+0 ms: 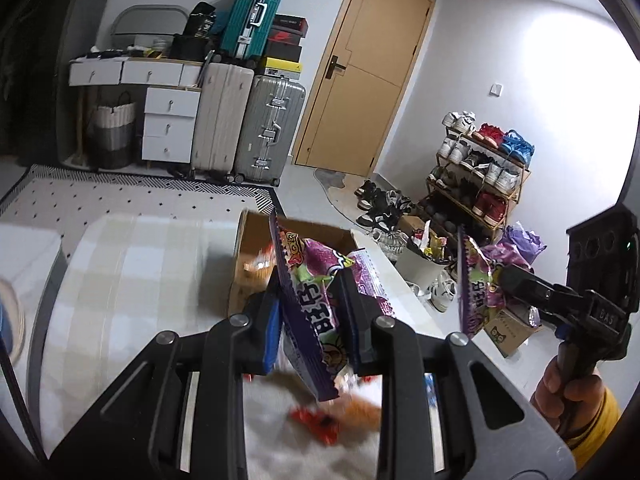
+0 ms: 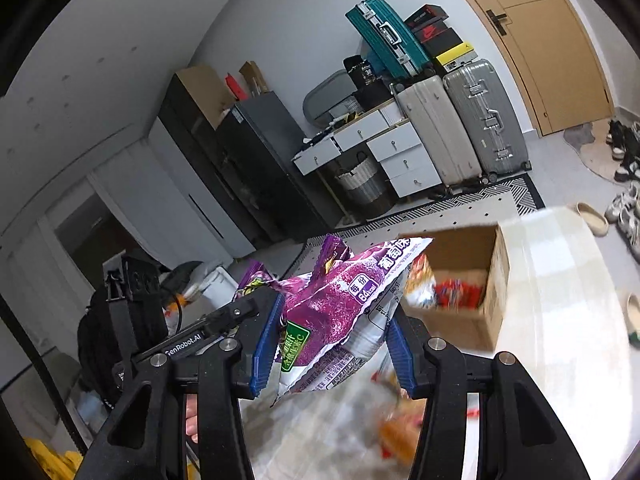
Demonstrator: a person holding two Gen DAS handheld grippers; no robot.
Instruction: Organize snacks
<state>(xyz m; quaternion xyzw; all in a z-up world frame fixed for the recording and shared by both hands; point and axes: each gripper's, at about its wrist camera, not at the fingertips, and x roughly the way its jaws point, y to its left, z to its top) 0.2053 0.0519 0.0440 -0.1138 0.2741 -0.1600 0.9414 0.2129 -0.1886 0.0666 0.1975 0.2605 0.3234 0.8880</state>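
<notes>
My left gripper (image 1: 312, 308) is shut on a purple snack packet (image 1: 308, 300), held edge-up between the blue pads above the table. To its right, my right gripper (image 1: 505, 277) holds a second purple packet (image 1: 474, 284); a hand (image 1: 560, 384) grips its handle. In the right wrist view my right gripper (image 2: 336, 320) is shut on that purple grape packet (image 2: 340, 304), and the left gripper (image 2: 256, 304) shows at the left with its packet (image 2: 256, 278). An open cardboard box (image 1: 256, 240) (image 2: 476, 252) with snacks inside stands just beyond both packets.
Loose red and orange snacks (image 1: 320, 420) (image 2: 400, 428) lie blurred on the pale checked tablecloth (image 1: 140, 280) under the grippers. Past the table are a patterned rug (image 1: 140, 192), suitcases (image 1: 268, 128), white drawers (image 1: 170, 124), a wooden door (image 1: 360, 80), a shoe rack (image 1: 480, 176) and a white bin (image 1: 424, 264).
</notes>
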